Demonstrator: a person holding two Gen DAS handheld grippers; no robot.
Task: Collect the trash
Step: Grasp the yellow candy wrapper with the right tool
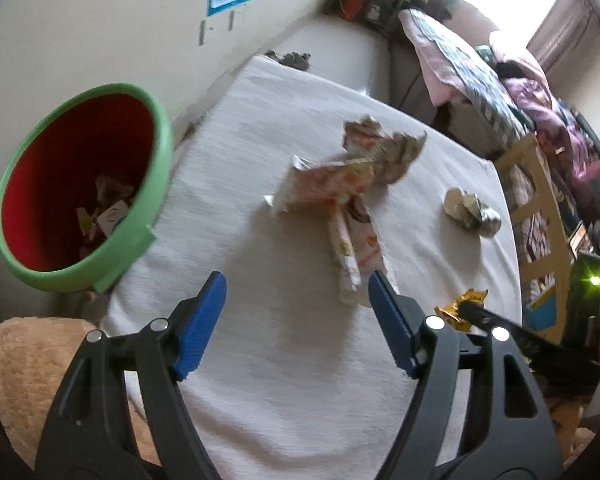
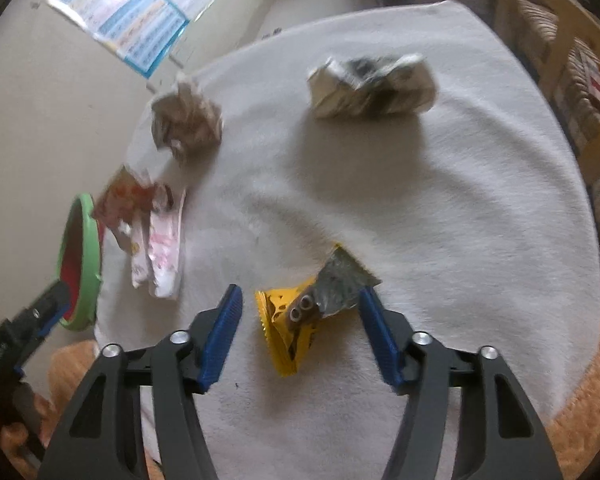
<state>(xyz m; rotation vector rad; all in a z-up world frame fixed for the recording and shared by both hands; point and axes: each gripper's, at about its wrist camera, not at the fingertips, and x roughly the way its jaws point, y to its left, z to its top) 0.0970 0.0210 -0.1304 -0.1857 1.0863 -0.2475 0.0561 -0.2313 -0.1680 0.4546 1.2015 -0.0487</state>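
Note:
Trash lies on a white cloth (image 1: 284, 184) (image 2: 440, 208). A pink-and-white wrapper (image 1: 340, 208) (image 2: 156, 240) lies just ahead of my open, empty left gripper (image 1: 298, 284). A crumpled brown paper (image 1: 392, 148) (image 2: 188, 120) sits behind it. A crumpled silver wrapper (image 1: 472, 212) (image 2: 372, 88) lies farther right. A yellow snack wrapper (image 2: 300, 316) (image 1: 460, 308) lies between the open fingers of my right gripper (image 2: 300, 300), untouched. A green bin with a red inside (image 1: 80, 184) (image 2: 80, 260) stands at the cloth's left edge and holds several scraps.
An orange plush cushion (image 1: 28, 368) (image 2: 580, 420) lies at the near edge. A wooden chair (image 1: 540, 208) and a bed with piled bedding (image 1: 500, 80) stand to the right. A wall with posters (image 2: 132, 12) is behind the bin.

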